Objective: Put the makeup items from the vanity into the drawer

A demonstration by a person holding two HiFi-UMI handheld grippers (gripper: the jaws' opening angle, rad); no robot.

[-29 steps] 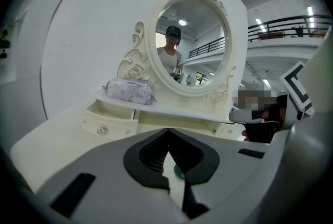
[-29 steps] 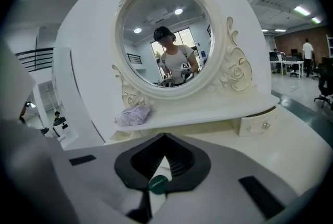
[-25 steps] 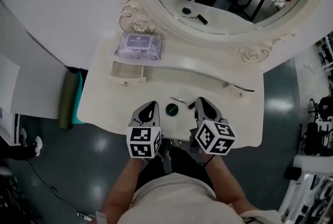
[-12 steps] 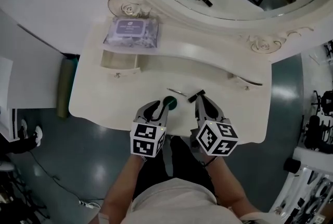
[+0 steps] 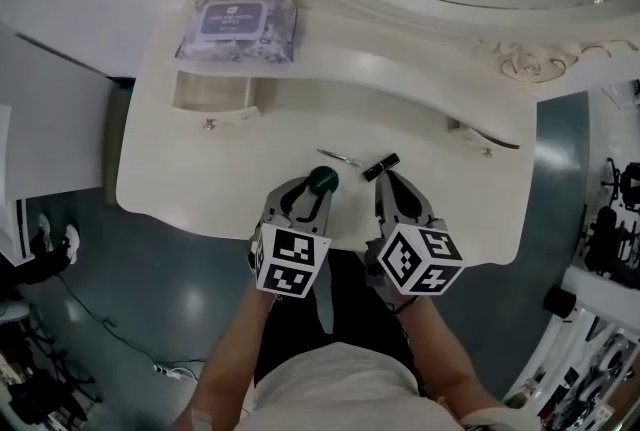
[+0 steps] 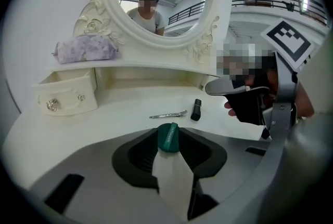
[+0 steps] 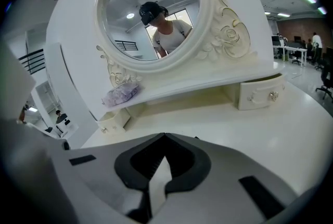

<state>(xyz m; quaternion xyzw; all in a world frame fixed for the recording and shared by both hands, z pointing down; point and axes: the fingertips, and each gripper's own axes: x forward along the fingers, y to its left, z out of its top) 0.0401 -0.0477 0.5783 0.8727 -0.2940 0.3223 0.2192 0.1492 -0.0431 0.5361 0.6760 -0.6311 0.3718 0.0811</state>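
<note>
Grippers first: how do they stand?

Both sit low over the near edge of the vanity top (image 5: 200, 174), side by side. The left gripper (image 5: 307, 196) has its jaws spread and has just been opening them. The right gripper (image 5: 395, 187) has its fingertips pressed together.

What is between the left one's jaws?

A green round case (image 6: 168, 136) stands right at the mouth of the jaws, between the two tips. The pads are apart from it and do not pinch it. It rests on the white top.

And just past that?

A slim silver hair clip (image 6: 168, 114) lies flat a little beyond the case. A short black tube (image 6: 196, 109) lies just beside the clip's right end, close ahead of the right gripper's tips in the head view.

Where are the drawers?

Further back. The left drawer (image 6: 65, 94) is pulled well out under the shelf (image 6: 151, 68), with two small knobs on its front. The right drawer (image 7: 261, 94) is on the other side and stands only a little way out.

Anything on the shelf?

A purple pack (image 6: 86, 50) lies at its left end, directly above the left drawer. Behind it rises the round mirror (image 6: 112, 15) in its carved cream frame, and a person's reflection shows in the glass.
</note>
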